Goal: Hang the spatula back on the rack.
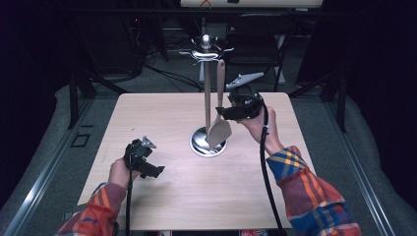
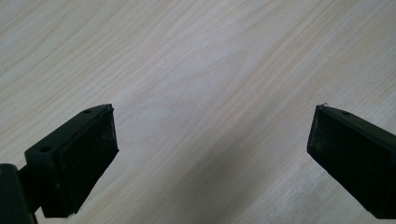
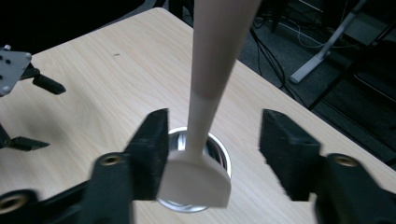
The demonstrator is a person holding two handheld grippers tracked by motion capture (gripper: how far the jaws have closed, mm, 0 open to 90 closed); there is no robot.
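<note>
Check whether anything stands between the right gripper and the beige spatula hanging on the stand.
Nothing visible does. The right gripper has its jaws open on either side of the spatula, which hangs from the metal stand; no other object lies between them.

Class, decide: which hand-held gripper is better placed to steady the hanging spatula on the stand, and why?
The right hand-held gripper. Its open jaws already stand either side of the spatula hanging on the stand. The left hand-held gripper sits low near the table's near left, apart from the stand, jaws open.
</note>
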